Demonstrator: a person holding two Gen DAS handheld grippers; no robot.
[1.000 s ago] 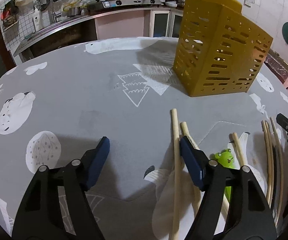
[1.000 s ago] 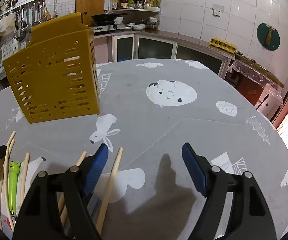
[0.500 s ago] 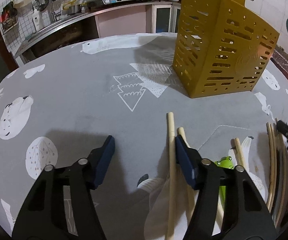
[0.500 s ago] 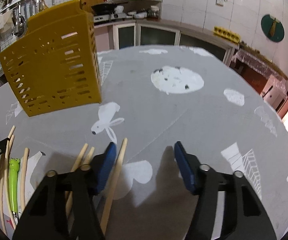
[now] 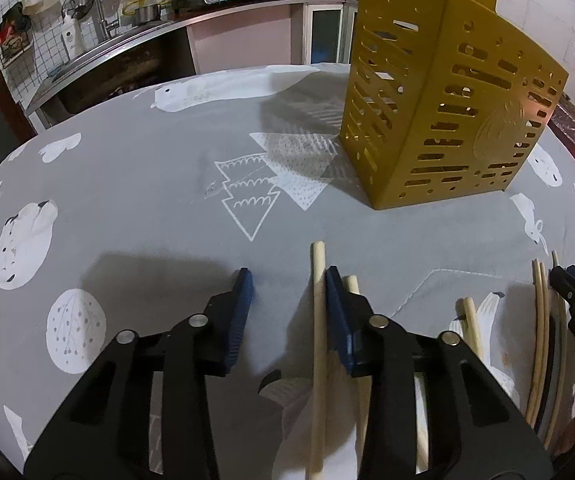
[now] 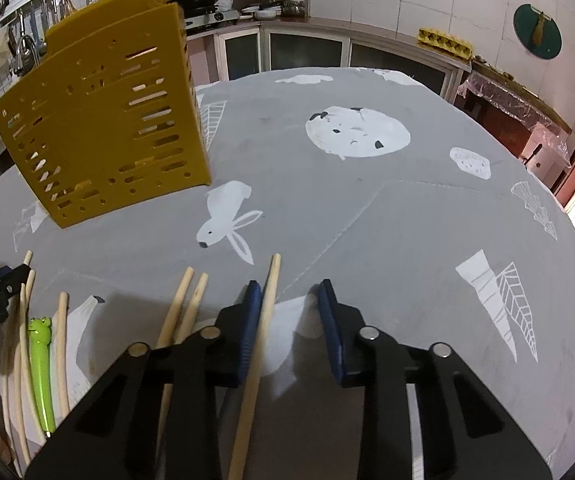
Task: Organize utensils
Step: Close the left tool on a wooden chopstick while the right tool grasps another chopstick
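Both tools gape: left tool [image 5: 287, 280] and right tool [image 6: 289, 292] each straddle 1 chopstick [image 5: 318, 320] [image 6: 261, 328] on the bench [image 5: 147, 184], near the holder [image 5: 439, 92].

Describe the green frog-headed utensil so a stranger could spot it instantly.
Start at the tall yellow slotted holder on the grey patterned tablecloth, then drop to the row of pale wooden chopsticks lying in front of it. Among them lies the frog utensil: bright green, with a cartoon frog head; every neighbour is plain wood.
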